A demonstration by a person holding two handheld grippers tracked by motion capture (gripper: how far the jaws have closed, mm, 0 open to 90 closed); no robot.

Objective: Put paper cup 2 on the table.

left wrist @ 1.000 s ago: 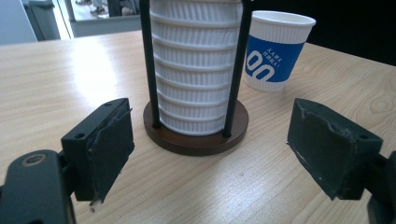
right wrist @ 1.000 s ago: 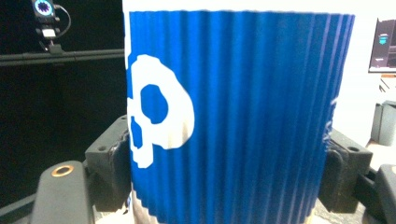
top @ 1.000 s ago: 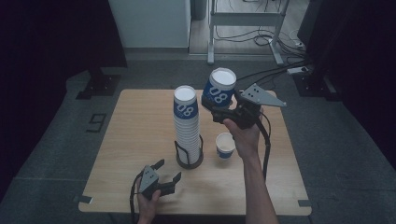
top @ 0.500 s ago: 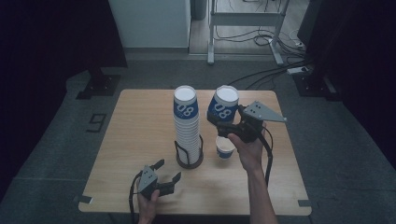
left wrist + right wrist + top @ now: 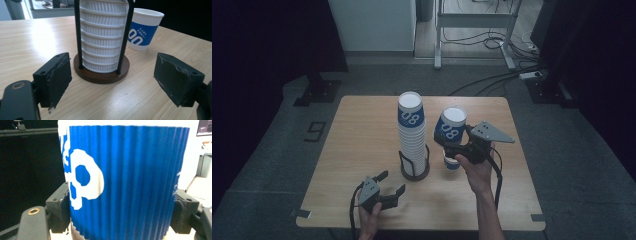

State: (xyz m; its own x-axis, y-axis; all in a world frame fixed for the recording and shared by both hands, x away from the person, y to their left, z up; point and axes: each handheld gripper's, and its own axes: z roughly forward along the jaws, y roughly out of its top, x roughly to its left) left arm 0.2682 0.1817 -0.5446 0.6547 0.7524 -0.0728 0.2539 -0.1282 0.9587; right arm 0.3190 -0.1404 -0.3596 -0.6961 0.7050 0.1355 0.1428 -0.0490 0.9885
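Observation:
My right gripper (image 5: 446, 143) is shut on a blue and white paper cup (image 5: 451, 125), held tilted just above a second cup (image 5: 452, 164) that stands on the table. In the right gripper view the ribbed blue cup (image 5: 125, 182) sits between both pads (image 5: 60, 210). A tall stack of cups (image 5: 411, 132) stands in a black wire holder with a round wooden base (image 5: 414, 172). My left gripper (image 5: 386, 191) rests open near the front edge; through its jaws (image 5: 112, 82) I see the stack (image 5: 102, 37) and the standing cup (image 5: 143, 30).
The wooden table (image 5: 362, 130) has bare room on its left half and along the back. Dark floor surrounds it, with a metal frame (image 5: 472, 30) and cables behind. The right gripper's cable (image 5: 498, 175) hangs beside the forearm.
My right gripper has come down and slightly left with the cup, from beside the top of the stack to just over the standing cup. The left gripper has stayed put.

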